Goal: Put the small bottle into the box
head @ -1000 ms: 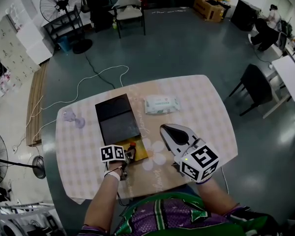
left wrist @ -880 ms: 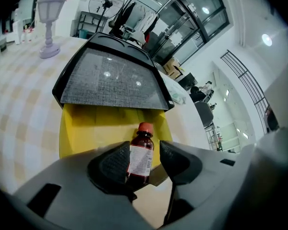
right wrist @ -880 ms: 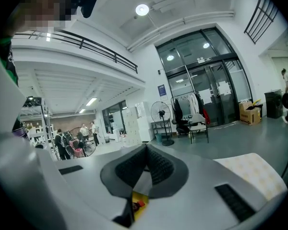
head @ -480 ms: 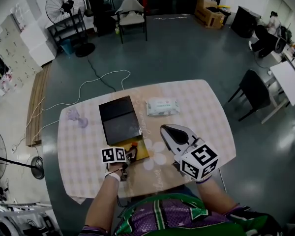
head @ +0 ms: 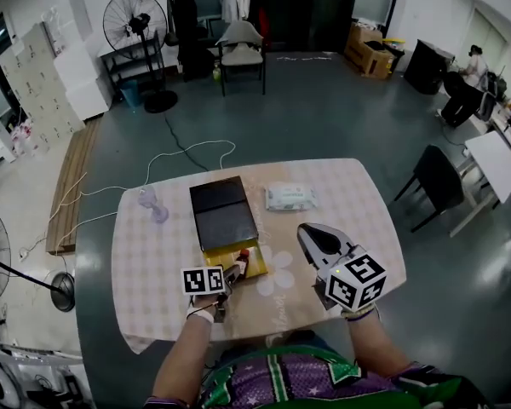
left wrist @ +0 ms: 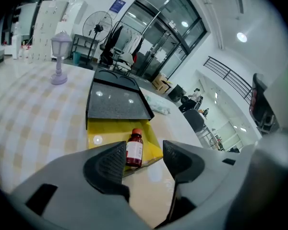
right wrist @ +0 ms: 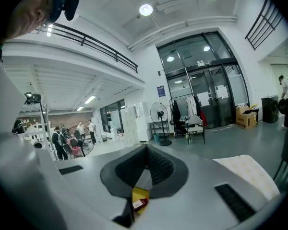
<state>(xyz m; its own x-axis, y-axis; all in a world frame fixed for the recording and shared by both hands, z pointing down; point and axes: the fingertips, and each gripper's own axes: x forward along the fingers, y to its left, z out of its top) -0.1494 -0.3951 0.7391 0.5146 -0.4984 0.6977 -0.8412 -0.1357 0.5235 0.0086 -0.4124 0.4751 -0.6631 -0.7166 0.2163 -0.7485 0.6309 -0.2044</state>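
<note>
The small brown bottle (left wrist: 134, 149) with a red cap lies on its side in the yellow box base (left wrist: 105, 135), near its front right corner. My left gripper (left wrist: 144, 151) points at it from just in front. Its jaws are opening and stand wide, and the pads do not touch the bottle. In the head view the left gripper (head: 230, 275) sits at the near edge of the yellow box (head: 227, 254). My right gripper (head: 317, 239) hovers to the right of the box, its jaws shut with nothing in them. Below its closed tips (right wrist: 145, 158) the bottle (right wrist: 140, 204) shows.
The black box lid (head: 224, 211) lies against the far side of the yellow base. A pack of wet wipes (head: 289, 197) lies to the right of the lid and a small purple lamp (head: 152, 203) to its left. The table's near edge (head: 264, 335) is close to the person.
The head view has shifted, so the table sits further right and lower in the frame. The left gripper stays at the yellow box's near edge. The right gripper keeps its place beside the box.
</note>
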